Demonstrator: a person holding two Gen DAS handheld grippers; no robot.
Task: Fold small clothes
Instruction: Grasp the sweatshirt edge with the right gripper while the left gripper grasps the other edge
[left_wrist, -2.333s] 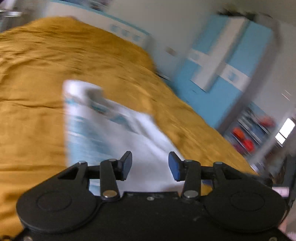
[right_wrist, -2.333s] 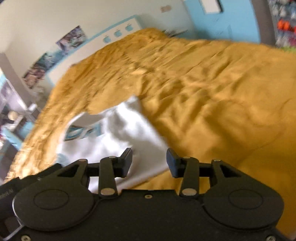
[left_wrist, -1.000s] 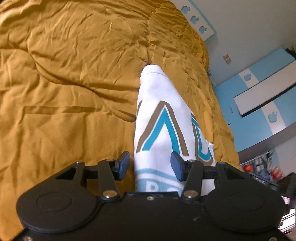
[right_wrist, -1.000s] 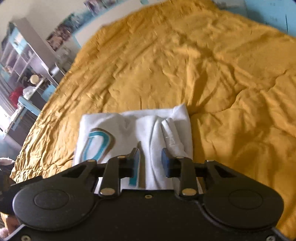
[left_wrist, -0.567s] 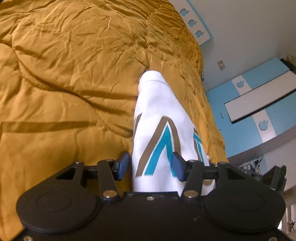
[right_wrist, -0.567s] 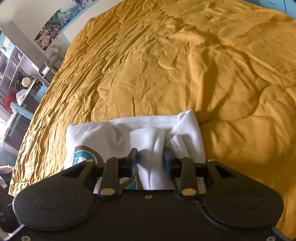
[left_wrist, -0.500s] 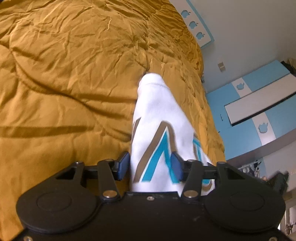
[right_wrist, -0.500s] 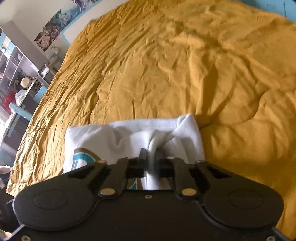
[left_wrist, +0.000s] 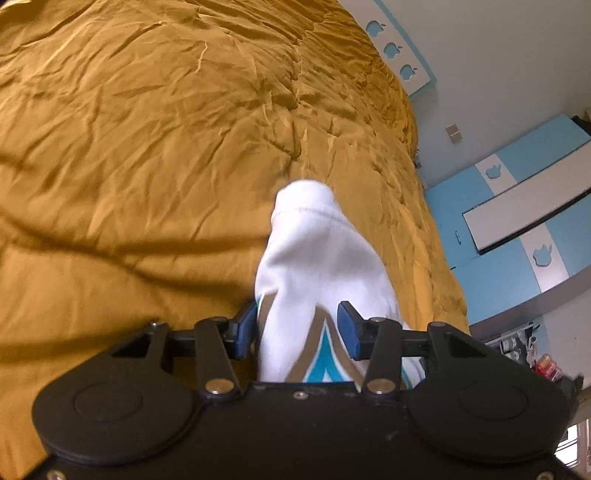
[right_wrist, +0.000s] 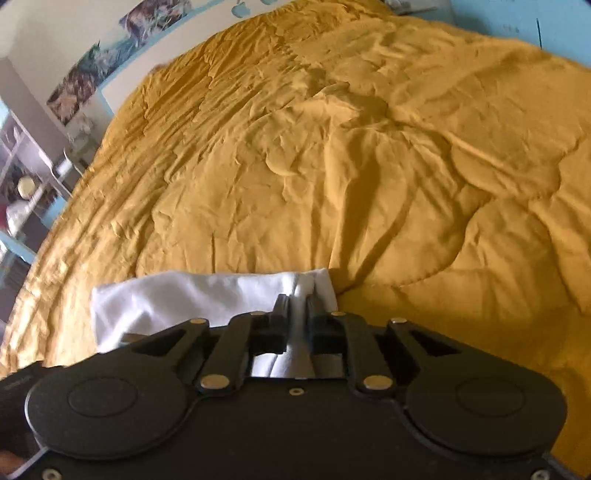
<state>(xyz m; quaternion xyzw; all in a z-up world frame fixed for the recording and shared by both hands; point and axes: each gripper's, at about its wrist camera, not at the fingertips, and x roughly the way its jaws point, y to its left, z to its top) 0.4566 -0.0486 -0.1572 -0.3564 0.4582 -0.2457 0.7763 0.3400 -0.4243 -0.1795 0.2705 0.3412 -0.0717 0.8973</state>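
A small white garment (left_wrist: 317, 258) is seen lying on a mustard-yellow quilted bedspread (left_wrist: 147, 147), near the close edge of both views; in the left wrist view it runs away from the camera as a narrow, softly humped strip whose far end is rounded and crossed by a line of stitching, while its near part carries a printed chevron in tan and teal that disappears under the gripper body; the left gripper (left_wrist: 297, 325) is held over this near part with its blue-padded fingers (left_wrist: 347, 325) standing apart on either side of the cloth, which bulges up between them; the left pad appears to touch the fabric's edge, the right pad stands clear, and the jaws have just been opening slightly. In the right wrist view the same garment (right_wrist: 192, 299) is shown as a plain white band stretched across to the left, its right end gathered into a raised fold; that fold is pinched between the dark fingers of the right gripper (right_wrist: 297, 310), which are drawn nearly together on it after easing a little wider; the bedspread (right_wrist: 369, 166) beyond is creased and rumpled.
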